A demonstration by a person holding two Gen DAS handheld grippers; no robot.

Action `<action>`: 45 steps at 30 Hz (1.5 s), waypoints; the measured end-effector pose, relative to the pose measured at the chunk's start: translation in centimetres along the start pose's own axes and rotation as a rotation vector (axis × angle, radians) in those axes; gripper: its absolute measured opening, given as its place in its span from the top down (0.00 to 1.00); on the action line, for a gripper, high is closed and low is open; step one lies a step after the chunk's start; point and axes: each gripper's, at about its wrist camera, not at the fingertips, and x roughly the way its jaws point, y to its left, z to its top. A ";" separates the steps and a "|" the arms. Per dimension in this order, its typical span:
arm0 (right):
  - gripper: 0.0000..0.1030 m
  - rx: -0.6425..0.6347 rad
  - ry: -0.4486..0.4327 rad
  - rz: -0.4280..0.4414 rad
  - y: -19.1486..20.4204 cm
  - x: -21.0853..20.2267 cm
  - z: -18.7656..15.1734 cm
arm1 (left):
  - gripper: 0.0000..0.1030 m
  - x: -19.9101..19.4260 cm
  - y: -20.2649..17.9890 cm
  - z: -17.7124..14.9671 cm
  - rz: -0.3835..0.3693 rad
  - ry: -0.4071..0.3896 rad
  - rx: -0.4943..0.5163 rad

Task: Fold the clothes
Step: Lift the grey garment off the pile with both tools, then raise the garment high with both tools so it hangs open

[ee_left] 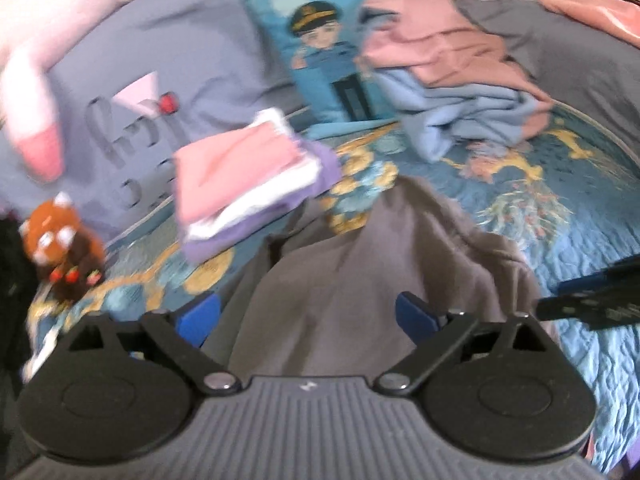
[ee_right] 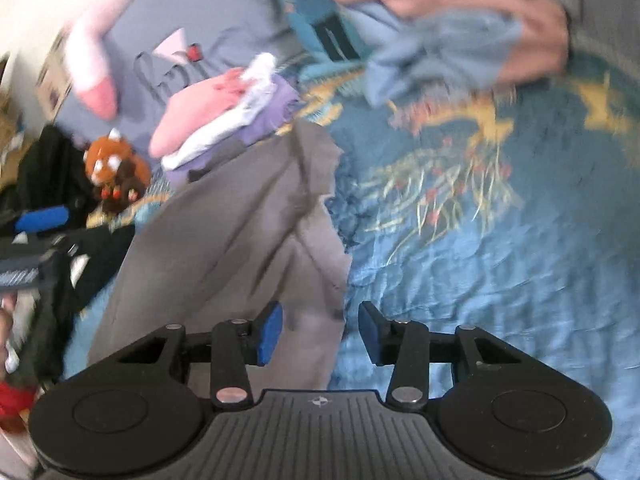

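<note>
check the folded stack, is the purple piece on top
No, the pink piece tops the folded stack; the purple one lies at the bottom.

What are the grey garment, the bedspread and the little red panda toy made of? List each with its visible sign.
Grey garment: soft matte fabric, likely cotton knit; it drapes in loose folds.
Bedspread: blue quilted cloth with a slight sheen and puckered stitching; gold and red motifs look embroidered or printed.
Red panda toy: fuzzy plush, by its furry outline.

Left tool wide apart over grey garment; folded stack beyond.
</note>
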 end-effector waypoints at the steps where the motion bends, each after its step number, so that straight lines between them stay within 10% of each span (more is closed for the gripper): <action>1: 0.62 0.025 0.002 0.022 -0.3 0.4 0.0 | 0.04 0.5 -0.1 0.4 -0.017 -0.007 0.023; 4: 0.93 0.087 0.008 0.078 -1.1 1.0 -0.2 | 0.00 3.0 -0.1 2.6 -0.086 -0.027 0.107; 16: 0.99 0.047 -0.031 -0.206 -4.4 -9.0 -3.5 | 0.00 13.7 -2.7 9.5 -0.124 0.050 0.207; 31: 0.99 0.059 0.074 -0.239 -5.6 -9.7 -6.9 | 0.03 17.1 -13.2 8.8 -0.257 -0.014 0.666; 32: 0.99 0.065 0.075 -0.236 -5.7 -9.7 -6.9 | 0.15 17.5 -13.6 8.9 -0.256 0.022 0.661; 35: 0.99 0.075 0.074 -0.233 -5.8 -9.6 -6.9 | 0.99 19.2 -14.6 8.8 -0.228 0.133 0.640; 45: 0.98 0.067 0.068 -0.237 -5.6 -9.6 -7.0 | 1.00 15.3 -11.6 6.6 -0.448 0.071 0.601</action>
